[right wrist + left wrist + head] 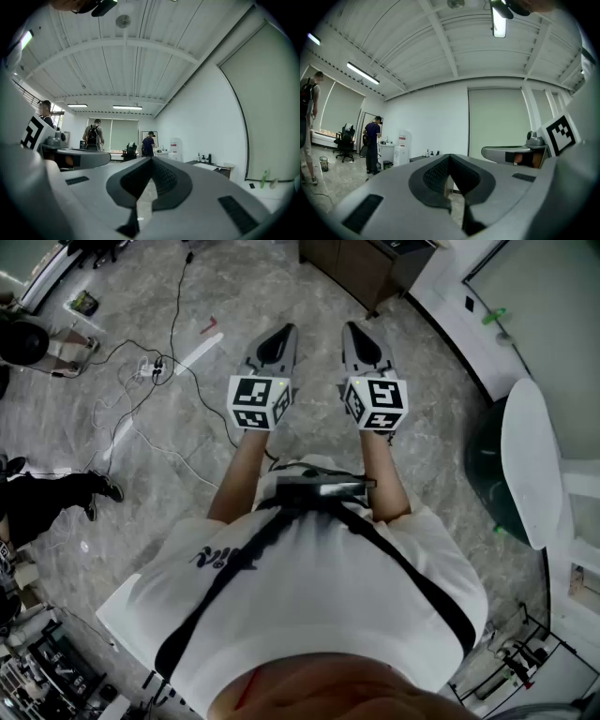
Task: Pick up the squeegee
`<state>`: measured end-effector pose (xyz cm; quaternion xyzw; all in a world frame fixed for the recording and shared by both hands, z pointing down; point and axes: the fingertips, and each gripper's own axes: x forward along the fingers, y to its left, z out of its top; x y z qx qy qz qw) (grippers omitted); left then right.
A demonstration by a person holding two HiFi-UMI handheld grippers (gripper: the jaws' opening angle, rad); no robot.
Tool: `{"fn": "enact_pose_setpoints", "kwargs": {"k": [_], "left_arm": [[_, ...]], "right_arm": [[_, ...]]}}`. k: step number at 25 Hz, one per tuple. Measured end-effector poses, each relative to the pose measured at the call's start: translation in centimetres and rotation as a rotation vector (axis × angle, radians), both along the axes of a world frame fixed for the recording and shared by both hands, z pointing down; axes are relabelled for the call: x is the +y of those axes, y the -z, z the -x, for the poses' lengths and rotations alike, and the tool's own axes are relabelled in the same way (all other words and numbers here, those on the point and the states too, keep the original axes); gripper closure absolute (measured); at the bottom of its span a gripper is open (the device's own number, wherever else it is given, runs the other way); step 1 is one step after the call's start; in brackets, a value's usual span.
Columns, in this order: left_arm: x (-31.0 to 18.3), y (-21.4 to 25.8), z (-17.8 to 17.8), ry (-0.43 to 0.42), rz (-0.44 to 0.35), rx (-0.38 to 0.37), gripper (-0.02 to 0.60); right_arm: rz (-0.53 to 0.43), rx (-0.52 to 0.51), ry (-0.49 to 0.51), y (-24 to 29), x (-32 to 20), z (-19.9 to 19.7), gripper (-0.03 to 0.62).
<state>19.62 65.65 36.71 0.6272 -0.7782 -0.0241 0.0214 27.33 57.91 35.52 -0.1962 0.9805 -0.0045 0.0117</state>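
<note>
The person stands on the grey floor point(309, 287) and holds both tools out in front, level and side by side. The left tool point(284, 331) has its two jaws pressed together with nothing between them. The right tool point(352, 327) is the same: jaws together and empty. No squeegee shows clearly in any view. There is a small green thing point(495, 315) low down by the tall window point(534, 277), and it may be the squeegee, but it is too small to be sure. It sits ahead of the tools and off to the right, well apart from both. The right tool is the nearer one, so the right hand looks like the better one to reach with. I cannot tell which way the green thing's long side points. The person will likely need to walk or turn toward that window first, then open the jaws before any pick-up can start.
</note>
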Motion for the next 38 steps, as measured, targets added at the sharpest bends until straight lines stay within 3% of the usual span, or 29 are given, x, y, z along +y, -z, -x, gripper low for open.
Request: {"fn": "enact_pose_setpoints", "kwargs": {"k": [7, 12, 20, 25, 38], "left_arm": [[0.8, -1.0, 3.4, 0.024, -0.020, 0.019, 0.572], [-1.1, -1.9, 5.7, 0.051, -0.023, 0.037, 0.572], [-9.9, -3.3, 10.0, 0.104, -0.019, 0.035, 0.572], [-16.4, -2.5, 13.0, 0.121, -0.014, 0.037, 0.572], [-28.6, -4.8, 20.2, 0.112, 0.050, 0.059, 0.572]], "right_arm": [[0.011, 0.028, 0.029, -1.6, 1.2, 3.6, 0.586], [0.105, -0.033, 0.077, -1.7, -1.3, 5.7, 0.586], [0.135, -0.097, 0.159, -2.3, -9.7, 10.7, 0.586], [0.133, -0.125, 0.156, -1.4, -16.5, 12.7, 0.586], [0.234, -0.070, 0.123, -4.6, -28.2, 20.0, 0.586]]}}
